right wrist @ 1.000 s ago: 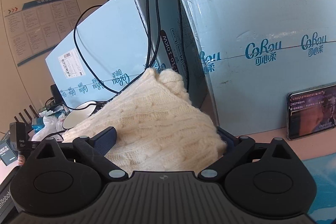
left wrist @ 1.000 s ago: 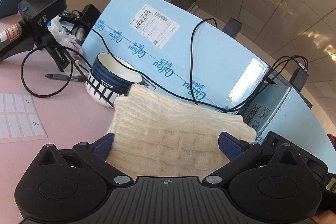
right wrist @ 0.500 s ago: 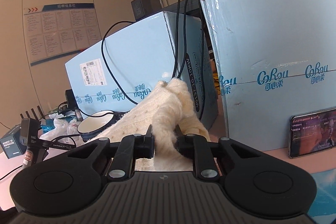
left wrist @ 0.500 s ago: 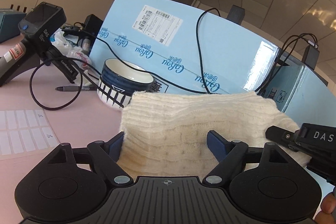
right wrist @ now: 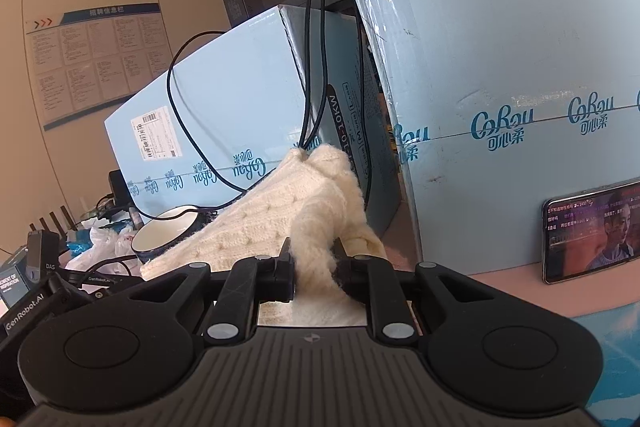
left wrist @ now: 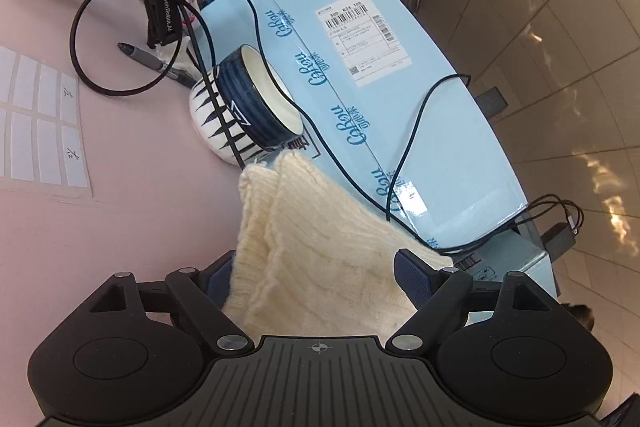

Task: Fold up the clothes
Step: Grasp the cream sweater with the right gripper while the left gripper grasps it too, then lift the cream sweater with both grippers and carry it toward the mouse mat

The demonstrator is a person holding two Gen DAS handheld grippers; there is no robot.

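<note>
Left gripper (left wrist: pixel 316 273) jaws spread wide; right gripper (right wrist: pixel 314 267) jaws pinched.

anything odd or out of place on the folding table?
Yes: a black cable drapes across the striped bowl, which sits right at the edge of the cream knit. The right gripper pinches the knit; the left gripper is open.

Cream cable-knit sweater (left wrist: pixel 320 251), navy-and-white striped bowl (left wrist: pixel 244 107), pale blue boxes (right wrist: pixel 520 99), pink table (left wrist: pixel 120 219)

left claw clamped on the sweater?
No: the left claw stands wide open, its blue pads spread on either side of the cream sweater without pinching it.
</note>
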